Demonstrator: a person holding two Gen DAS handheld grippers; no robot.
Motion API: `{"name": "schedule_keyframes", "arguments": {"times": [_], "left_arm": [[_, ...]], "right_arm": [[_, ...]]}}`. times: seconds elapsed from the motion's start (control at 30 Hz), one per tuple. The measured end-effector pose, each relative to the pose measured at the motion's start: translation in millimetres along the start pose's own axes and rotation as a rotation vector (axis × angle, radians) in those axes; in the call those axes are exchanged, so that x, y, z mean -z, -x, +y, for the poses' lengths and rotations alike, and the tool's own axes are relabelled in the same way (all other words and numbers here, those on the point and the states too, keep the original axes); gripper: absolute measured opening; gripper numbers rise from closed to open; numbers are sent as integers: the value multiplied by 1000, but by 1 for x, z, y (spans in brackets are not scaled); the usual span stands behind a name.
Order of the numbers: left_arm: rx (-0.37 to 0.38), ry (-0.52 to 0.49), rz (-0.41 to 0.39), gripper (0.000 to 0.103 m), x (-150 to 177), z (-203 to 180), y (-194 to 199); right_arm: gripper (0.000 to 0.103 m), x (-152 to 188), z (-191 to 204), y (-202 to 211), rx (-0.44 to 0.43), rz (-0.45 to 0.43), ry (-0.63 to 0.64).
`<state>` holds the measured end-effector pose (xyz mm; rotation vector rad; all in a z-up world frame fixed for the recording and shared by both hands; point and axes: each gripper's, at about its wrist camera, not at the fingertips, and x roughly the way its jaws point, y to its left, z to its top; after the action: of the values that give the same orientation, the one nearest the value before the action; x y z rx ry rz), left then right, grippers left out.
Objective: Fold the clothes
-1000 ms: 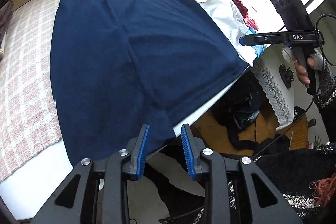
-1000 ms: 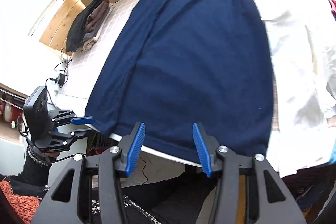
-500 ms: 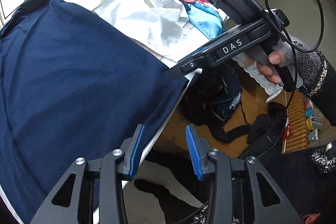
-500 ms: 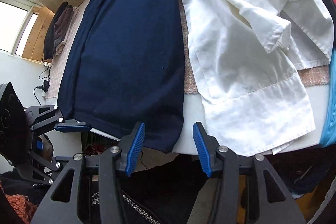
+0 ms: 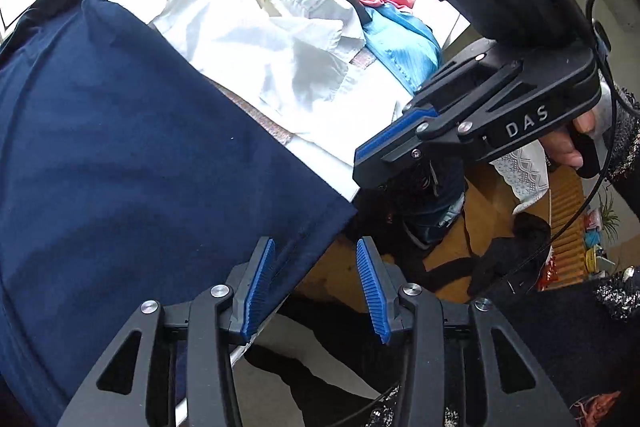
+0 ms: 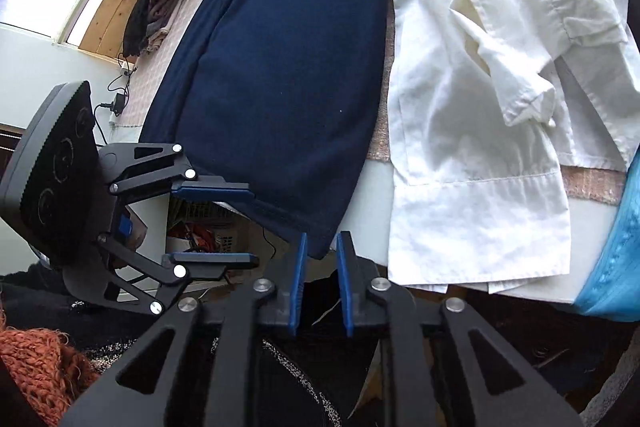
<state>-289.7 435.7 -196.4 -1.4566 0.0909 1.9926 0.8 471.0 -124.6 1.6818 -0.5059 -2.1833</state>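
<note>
At the near table edge, right gripper (image 6: 320, 279) narrowed but not yet shut around the hanging hem corner of the navy shirt (image 6: 276, 67); left gripper (image 5: 316, 287) wide open, its left pad (image 5: 260, 283) touching the same hem. Shirt spread flat, long axis running straight away from both grippers. Beside it, a white shirt (image 6: 472, 107).

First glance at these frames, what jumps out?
The navy shirt spread flat on the table, hem hanging over the near edge. Both grippers sit at that hem: the left gripper wide open, the right gripper narrowed around the hem corner. Right of the navy shirt lies a crumpled white shirt.
</note>
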Motion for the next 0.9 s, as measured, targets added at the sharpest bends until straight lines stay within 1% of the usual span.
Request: {"name": "schedule_keyframes", "arguments": {"times": [0.03, 0.1, 0.2, 0.27, 0.33, 0.37, 0.43, 0.47, 0.5, 0.53, 0.57, 0.6, 0.63, 0.7, 0.8, 0.9], "left_arm": [[0, -4, 7, 41, -6, -4, -6], [-1, 3, 18, 40, -17, -7, -9], [15, 41, -29, 40, -37, 2, 13], [-8, 71, -61, 40, -53, 17, 37], [-30, 100, -112, 40, -71, 40, 73], [-38, 122, -140, 40, -81, 55, 94], [-93, 167, -208, 41, -102, 88, 138], [-125, 189, -240, 41, -114, 105, 160], [-163, 207, -270, 42, -122, 121, 179], [-209, 223, -294, 46, -129, 136, 195], [-262, 235, -307, 48, -136, 151, 206], [-289, 243, -311, 48, -140, 164, 209], [-301, 251, -311, 48, -144, 175, 208], [-325, 266, -311, 48, -151, 198, 206], [-266, 277, -280, 48, -160, 218, 182], [-220, 258, -235, 48, -175, 230, 152]], "right_arm": [[30, -15, -2, 13, 6, -32, 10], [31, -46, -6, 39, 19, -95, 30], [31, -91, -12, 78, 38, -190, 61], [31, -122, -16, 104, 51, -254, 81], [33, -155, -19, 128, 64, -312, 101], [36, -181, -19, 134, 72, -323, 111], [39, -229, -21, 143, 84, -343, 129], [39, -256, -18, 142, 98, -346, 132], [40, -276, -19, 144, 120, -349, 148], [43, -292, -20, 142, 164, -351, 183], [51, -307, -23, 138, 211, -351, 211], [55, -319, -32, 130, 263, -343, 221], [57, -330, -41, 120, 305, -331, 225], [57, -345, -67, 94, 322, -281, 193], [57, -354, -102, 56, 322, -243, 142], [57, -367, -128, 25, 305, -205, 85]]}}
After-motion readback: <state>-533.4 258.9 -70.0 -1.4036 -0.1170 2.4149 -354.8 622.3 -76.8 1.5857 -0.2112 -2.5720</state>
